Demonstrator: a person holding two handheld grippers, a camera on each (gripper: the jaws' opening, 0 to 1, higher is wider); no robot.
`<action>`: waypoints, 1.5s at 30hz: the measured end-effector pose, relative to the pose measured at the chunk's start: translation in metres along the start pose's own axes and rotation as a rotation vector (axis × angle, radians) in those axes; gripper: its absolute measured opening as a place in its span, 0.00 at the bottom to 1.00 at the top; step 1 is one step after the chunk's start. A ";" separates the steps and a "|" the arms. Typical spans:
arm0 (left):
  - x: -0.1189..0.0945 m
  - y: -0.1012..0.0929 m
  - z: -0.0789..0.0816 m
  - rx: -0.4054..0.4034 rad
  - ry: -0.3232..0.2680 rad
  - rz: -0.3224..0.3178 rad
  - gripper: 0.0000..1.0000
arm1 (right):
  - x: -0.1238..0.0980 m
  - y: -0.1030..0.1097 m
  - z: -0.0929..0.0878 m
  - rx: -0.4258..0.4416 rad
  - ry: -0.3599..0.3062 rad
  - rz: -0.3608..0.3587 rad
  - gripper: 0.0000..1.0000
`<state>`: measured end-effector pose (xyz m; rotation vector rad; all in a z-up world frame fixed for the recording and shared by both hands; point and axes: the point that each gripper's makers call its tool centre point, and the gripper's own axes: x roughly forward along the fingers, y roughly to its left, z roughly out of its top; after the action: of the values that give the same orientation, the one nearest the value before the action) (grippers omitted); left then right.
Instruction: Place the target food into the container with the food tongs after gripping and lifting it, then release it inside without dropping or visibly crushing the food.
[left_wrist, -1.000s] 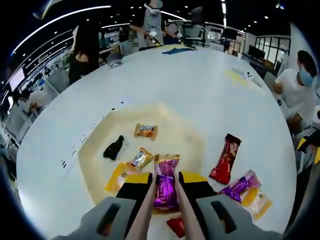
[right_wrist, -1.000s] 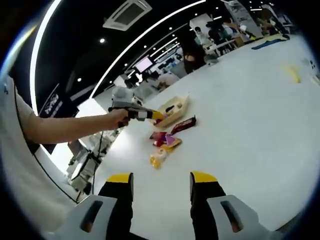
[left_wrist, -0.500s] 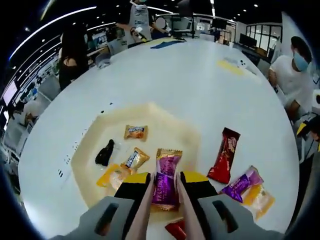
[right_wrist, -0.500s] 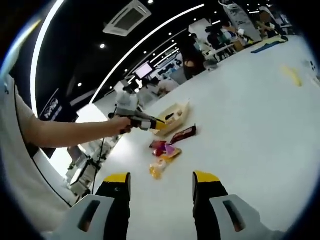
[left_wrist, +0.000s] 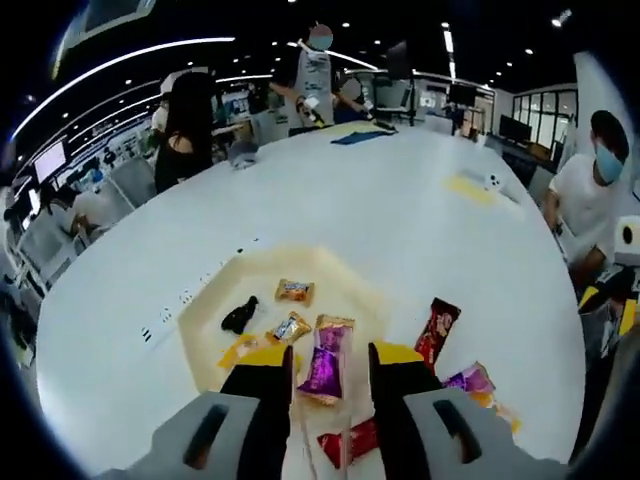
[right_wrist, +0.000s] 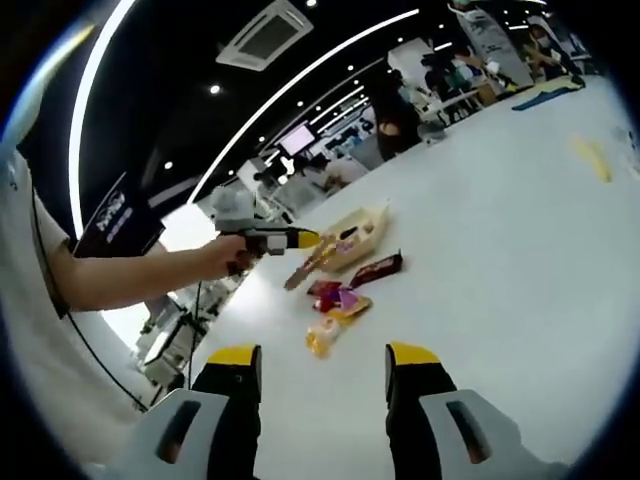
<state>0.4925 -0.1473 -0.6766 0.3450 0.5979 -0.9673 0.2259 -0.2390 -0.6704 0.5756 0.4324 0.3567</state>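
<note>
Over the white desk (left_wrist: 420, 220), our left gripper (left_wrist: 331, 362) rides with jaws spread wide; the tongs' (left_wrist: 300, 440) thin blades run between them, parted too. The purple candy packet (left_wrist: 327, 360) appears to lie on the near edge of the cream container (left_wrist: 215, 300), released or nearly so. We judge a slow, straight withdrawal best, so the blades don't drag it out. Our right gripper (right_wrist: 323, 368) hangs open and empty, well apart.

Four snacks lie in the container (left_wrist: 215, 300); others (left_wrist: 434, 330) lie beside it.
</note>
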 end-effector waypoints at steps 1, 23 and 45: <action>-0.001 0.000 0.000 -0.003 -0.002 0.000 0.30 | 0.000 0.001 0.000 -0.003 -0.002 0.005 0.50; -0.071 -0.008 -0.060 -0.242 -0.132 0.189 0.43 | -0.005 0.002 -0.002 -0.017 -0.054 -0.013 0.51; -0.017 0.011 -0.085 -0.270 -0.090 0.268 0.18 | -0.018 -0.014 -0.014 0.019 -0.057 -0.102 0.44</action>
<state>0.4678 -0.0853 -0.7332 0.1348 0.5751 -0.6321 0.2067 -0.2517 -0.6846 0.5789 0.4093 0.2386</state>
